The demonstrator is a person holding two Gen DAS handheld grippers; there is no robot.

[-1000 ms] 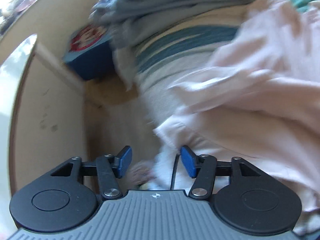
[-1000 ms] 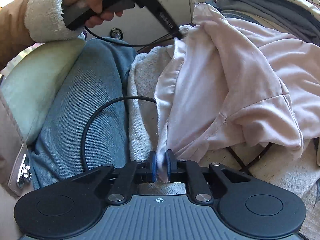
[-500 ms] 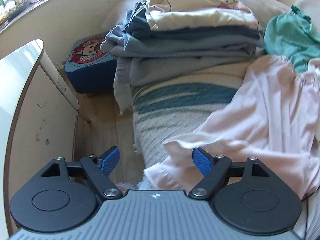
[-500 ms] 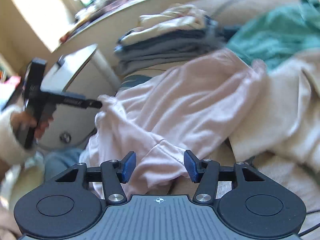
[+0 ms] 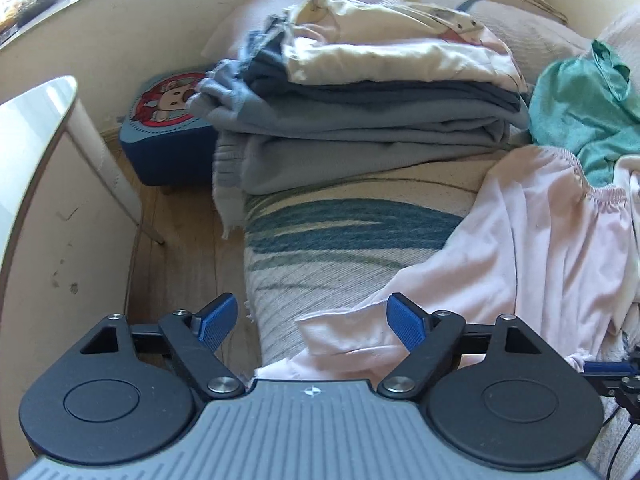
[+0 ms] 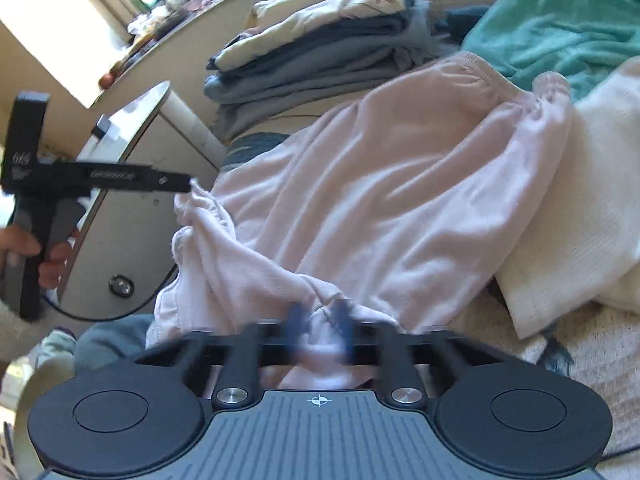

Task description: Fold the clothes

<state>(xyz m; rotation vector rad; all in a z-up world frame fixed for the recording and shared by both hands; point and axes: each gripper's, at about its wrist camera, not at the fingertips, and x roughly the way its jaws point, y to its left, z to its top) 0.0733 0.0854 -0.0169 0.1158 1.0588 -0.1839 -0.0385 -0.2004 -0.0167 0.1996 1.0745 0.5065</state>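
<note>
Garment: a pale pink pair of shorts (image 6: 384, 184) with a gathered elastic waistband lies spread over the striped sofa cover (image 5: 344, 240), its waistband toward the green garment (image 6: 560, 28) and its hems toward the person's lap.
Right gripper (image 6: 319, 320): its jaws were apart half a second ago and have just been closing; they are blurred now, drawn near together with a fold of the pink hem between them, which looks pinched.
Left gripper (image 5: 310, 320): its blue pads (image 5: 406, 322) stand wide apart, having closed a little in the last half second; a pink hem corner lies between and below them, and it is not gripped. In the right wrist view its tip sits right at the ruffled edge of the cloth, contact unclear.
Change: a second ago the right gripper pinched the cloth's edge down by the lap, then let go; it has now taken a fresh hold on the hem nearest it, and the shorts lie flatter than they did.
Meaning for the task: the garment seems laid out and re-gripped for a fold, likely hems carried toward the waistband; the left side has no hold yet.
Finished pile: a folded stack (image 5: 368, 96) of grey, navy and cream clothes sits beyond, well apart from the shorts.
Risk: a one-sided hold would probably drag the fabric askew.
</note>
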